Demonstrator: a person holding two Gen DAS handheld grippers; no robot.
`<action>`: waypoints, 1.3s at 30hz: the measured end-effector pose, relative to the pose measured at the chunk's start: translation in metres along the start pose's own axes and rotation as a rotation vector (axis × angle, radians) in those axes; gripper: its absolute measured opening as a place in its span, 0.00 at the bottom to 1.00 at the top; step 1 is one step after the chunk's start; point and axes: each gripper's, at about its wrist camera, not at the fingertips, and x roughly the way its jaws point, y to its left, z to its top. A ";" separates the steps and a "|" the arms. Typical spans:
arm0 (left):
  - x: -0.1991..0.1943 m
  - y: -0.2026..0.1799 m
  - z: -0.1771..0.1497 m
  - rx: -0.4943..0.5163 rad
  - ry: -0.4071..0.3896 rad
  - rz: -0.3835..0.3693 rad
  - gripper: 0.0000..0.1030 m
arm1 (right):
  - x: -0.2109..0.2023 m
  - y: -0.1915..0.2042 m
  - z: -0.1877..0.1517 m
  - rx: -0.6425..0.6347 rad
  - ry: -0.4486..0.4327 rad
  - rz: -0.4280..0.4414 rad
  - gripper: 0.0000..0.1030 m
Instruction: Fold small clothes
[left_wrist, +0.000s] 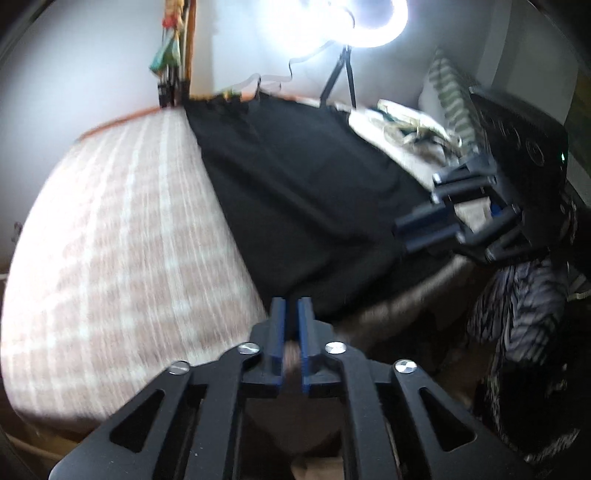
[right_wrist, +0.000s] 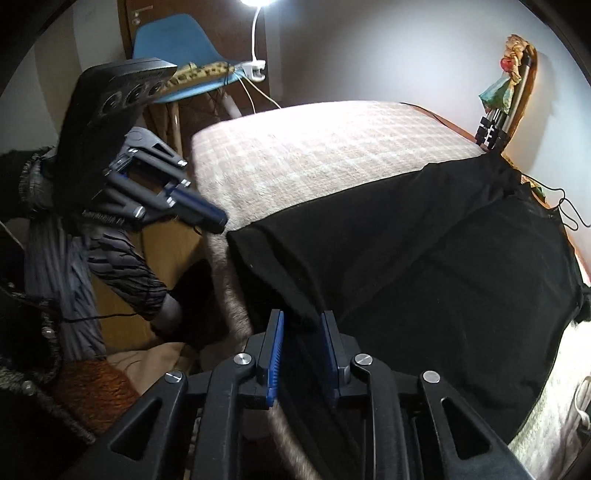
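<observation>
I see a black garment (right_wrist: 424, 258) spread on the bed (right_wrist: 332, 147), over a pink checked blanket (left_wrist: 122, 229). Its near edge hangs over the side of the bed towards me.

My left tongs (left_wrist: 291, 314) are almost closed, and the near hem of the black garment goes into the narrow gap between the blue pads (left_wrist: 279, 321), but the picture is blurred, so I cannot tell if they really pinch it.

My right tongs (right_wrist: 301, 325) stand a little apart. A corner of the garment lies between the pads (right_wrist: 277, 343), but it does not seem pressed on both sides.

A bright lamp (left_wrist: 332, 22) stands behind the bed, and a blue chair (right_wrist: 177, 55) is beside it.
</observation>
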 end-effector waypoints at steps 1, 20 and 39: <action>0.001 0.000 0.005 0.006 -0.008 0.001 0.10 | -0.004 -0.002 0.000 0.018 -0.013 0.004 0.20; 0.038 -0.042 0.006 0.114 0.067 -0.028 0.18 | -0.079 -0.102 -0.023 0.494 -0.240 -0.181 0.30; 0.077 -0.142 0.062 0.269 -0.042 -0.158 0.35 | -0.150 -0.257 -0.053 0.792 -0.318 -0.220 0.52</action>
